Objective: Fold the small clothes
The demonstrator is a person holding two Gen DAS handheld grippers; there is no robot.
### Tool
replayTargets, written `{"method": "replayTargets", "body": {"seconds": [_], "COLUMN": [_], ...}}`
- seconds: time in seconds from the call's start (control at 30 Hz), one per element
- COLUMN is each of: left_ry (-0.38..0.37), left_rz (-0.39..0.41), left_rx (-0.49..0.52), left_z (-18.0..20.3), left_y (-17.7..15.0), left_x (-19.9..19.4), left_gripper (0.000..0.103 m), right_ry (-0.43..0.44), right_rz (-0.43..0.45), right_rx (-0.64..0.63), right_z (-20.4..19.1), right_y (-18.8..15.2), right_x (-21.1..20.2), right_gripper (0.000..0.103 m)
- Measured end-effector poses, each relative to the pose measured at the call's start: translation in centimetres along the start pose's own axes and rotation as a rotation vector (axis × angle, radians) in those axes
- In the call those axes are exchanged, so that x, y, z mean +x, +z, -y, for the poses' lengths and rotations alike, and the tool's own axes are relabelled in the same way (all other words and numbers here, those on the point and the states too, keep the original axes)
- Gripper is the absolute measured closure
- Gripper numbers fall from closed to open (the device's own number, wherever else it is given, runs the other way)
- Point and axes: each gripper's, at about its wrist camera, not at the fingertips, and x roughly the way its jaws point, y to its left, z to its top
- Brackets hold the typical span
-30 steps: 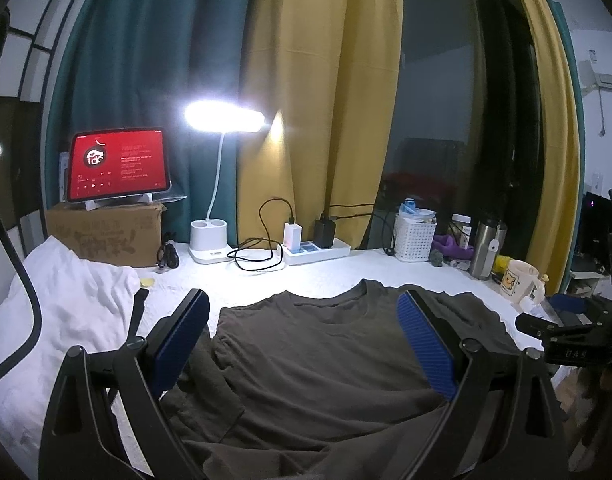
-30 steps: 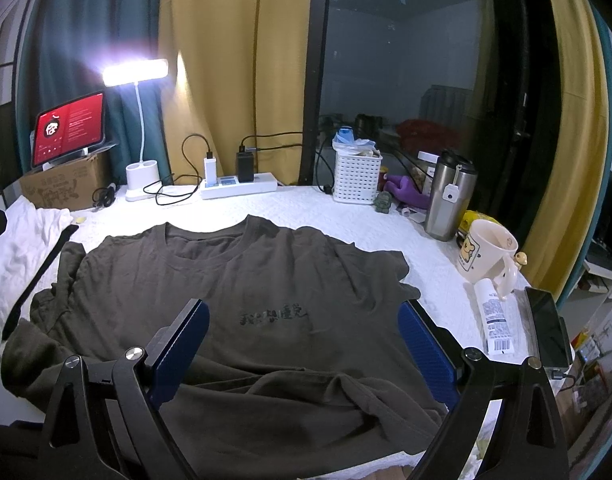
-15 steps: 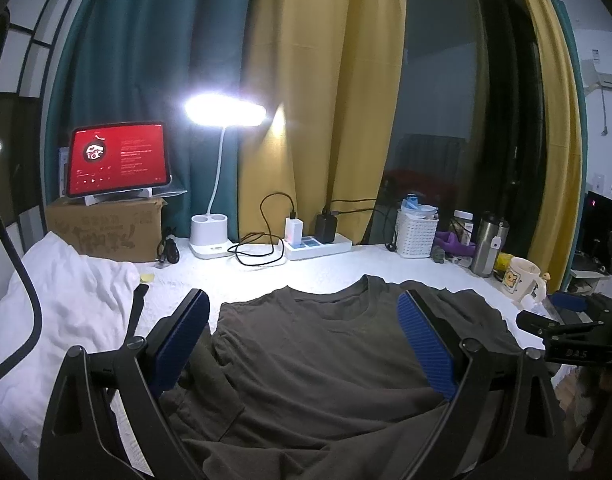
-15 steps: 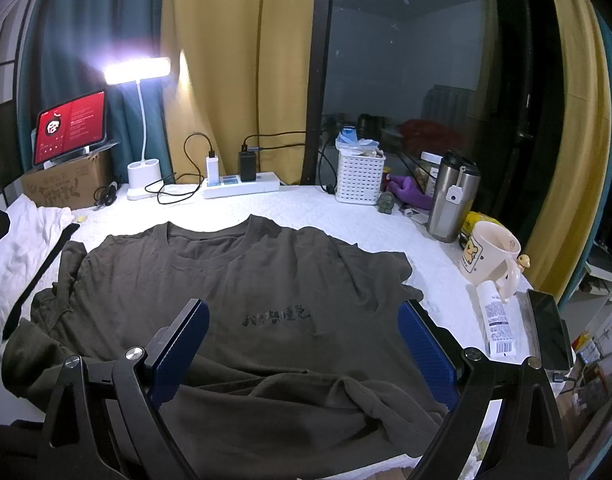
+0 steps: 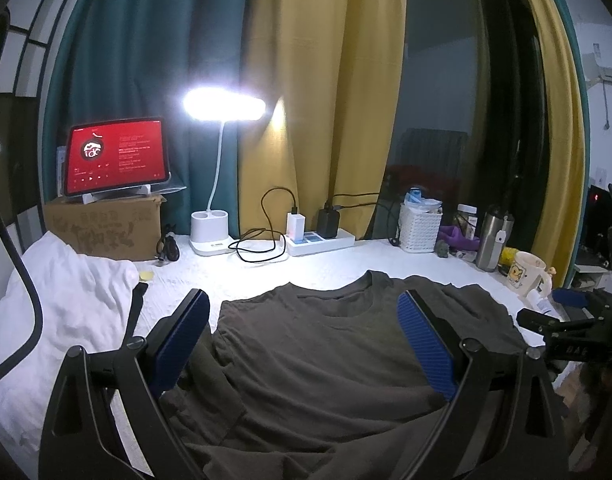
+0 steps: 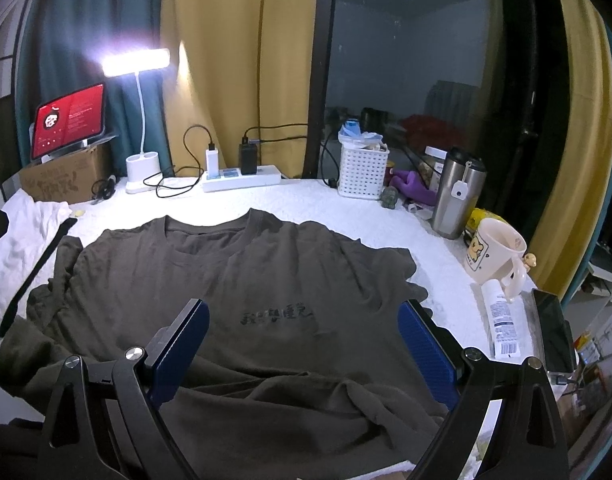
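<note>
Right wrist: t-shirt point(image 6: 274, 280) flat beneath spread tongs point(image 6: 304, 344).

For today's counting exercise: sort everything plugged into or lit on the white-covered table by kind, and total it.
Lit white desk lamp: 1
Red-screened tablet: 1
White charger plug: 1
Black charger plug: 1
Total: 4

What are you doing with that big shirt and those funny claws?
A person is holding two grippers and getting ready to fold a dark T-shirt. The shirt lies spread out, front side up, on the white table, with its bottom edge and one sleeve bunched up. The left gripper and the right gripper are both open above the shirt and hold nothing. No fold has been made yet.
</note>
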Motion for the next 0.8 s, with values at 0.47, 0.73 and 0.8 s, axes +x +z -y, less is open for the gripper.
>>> {"method": "replayTargets", "body": {"seconds": [0.47, 0.73, 0.8], "left_ry": [0.048, 0.125, 0.15], "left_rz": [-0.072, -0.144, -0.156], "left_rx": [0.02, 0.022, 0.03], "left_z": [1.1, 2.6, 2.9], "left_y": [1.7, 2.2, 2.2], "left_x": [5.7, 10.1, 11.0], "left_gripper": [0.009, 0.009, 0.009], "right_ry": [-0.05, 0.006, 0.035], "right_rz": [-0.075, -0.136, -0.166], "right_rx": [0.092, 0.092, 0.099], "right_z": [8.7, 15.2, 16.6], "right_y": [2.4, 4.6, 4.8], "right_x": [6.3, 12.5, 14.6], "right_gripper": [0.007, 0.007, 0.008]}}
